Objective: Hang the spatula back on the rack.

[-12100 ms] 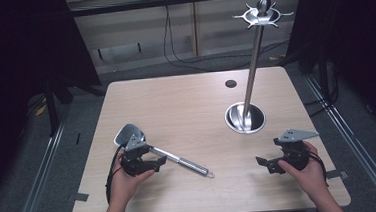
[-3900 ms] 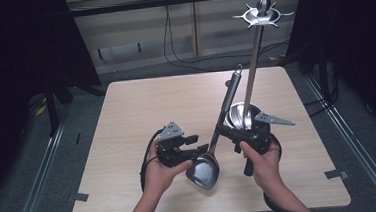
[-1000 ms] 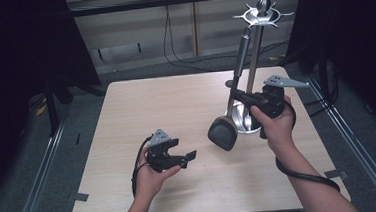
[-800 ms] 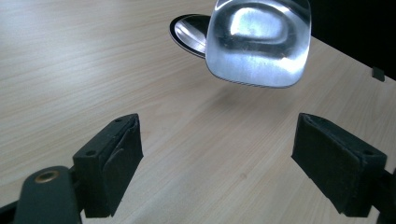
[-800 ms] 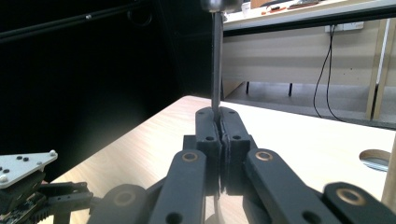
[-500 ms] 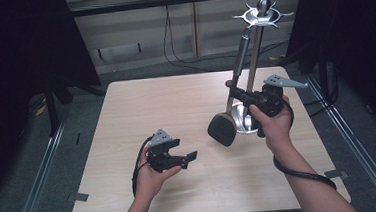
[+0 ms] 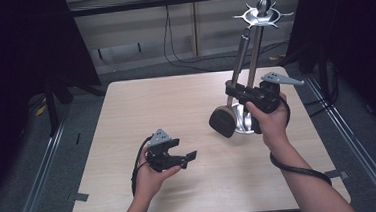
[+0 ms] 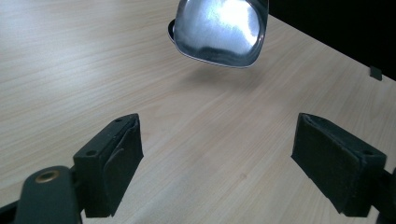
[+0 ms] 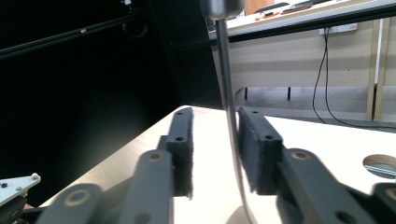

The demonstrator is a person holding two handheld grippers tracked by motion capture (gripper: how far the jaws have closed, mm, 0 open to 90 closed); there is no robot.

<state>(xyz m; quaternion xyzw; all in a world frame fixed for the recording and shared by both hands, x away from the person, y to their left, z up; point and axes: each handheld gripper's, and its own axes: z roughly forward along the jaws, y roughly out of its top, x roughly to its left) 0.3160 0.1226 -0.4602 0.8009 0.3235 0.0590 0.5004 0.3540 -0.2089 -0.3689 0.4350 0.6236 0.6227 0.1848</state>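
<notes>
The pale wooden table [image 7: 176, 112] sits in a dark, curtained room. Hanging from the rack [image 7: 262, 18] of the steel stand, the ladle [image 7: 222, 122] tilts, its shiny bowl just above the wood. The right gripper [image 7: 232, 90] has just been opening (the thin handle is between its pads, seemingly loose); it should back off straight, without knocking it. The left gripper [image 7: 189, 157] gapes empty.

Right gripper [image 7: 235, 91] jaws just opened off the ladle [image 7: 235, 90] shaft; shaft between pads w/ a gap on one side. Ladle's off the tabletop [image 7: 175, 102], hanging at stand [image 7: 259, 41].
</notes>
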